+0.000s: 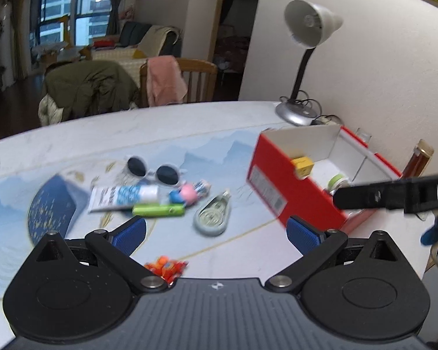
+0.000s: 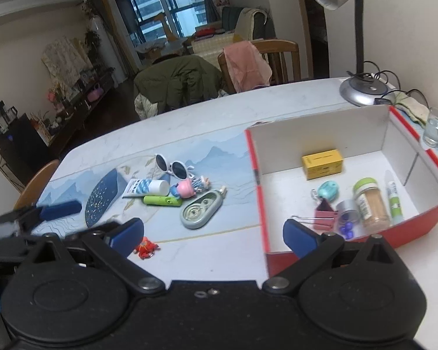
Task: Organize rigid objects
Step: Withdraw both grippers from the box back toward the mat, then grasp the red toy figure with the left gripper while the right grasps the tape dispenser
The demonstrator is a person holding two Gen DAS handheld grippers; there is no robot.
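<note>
Table (image 2: 207, 262): pale top with a blue landscape mat.
Red box (image 2: 417, 224): on the right side, open, already holding small items.
Loose pile (image 2: 187, 192): sunglasses, tube, green pen, toy figures and a grey tape dispenser, left of the box, ahead of both grippers.
Orange toy (image 2: 145, 247): alone, nearest, just beyond the left gripper's jaws; no clear long axis.
Left gripper (image 1: 216, 233): jaws wide apart, empty.
Right gripper (image 2: 213, 234): jaws wide apart, empty, by the box's near corner.
</note>
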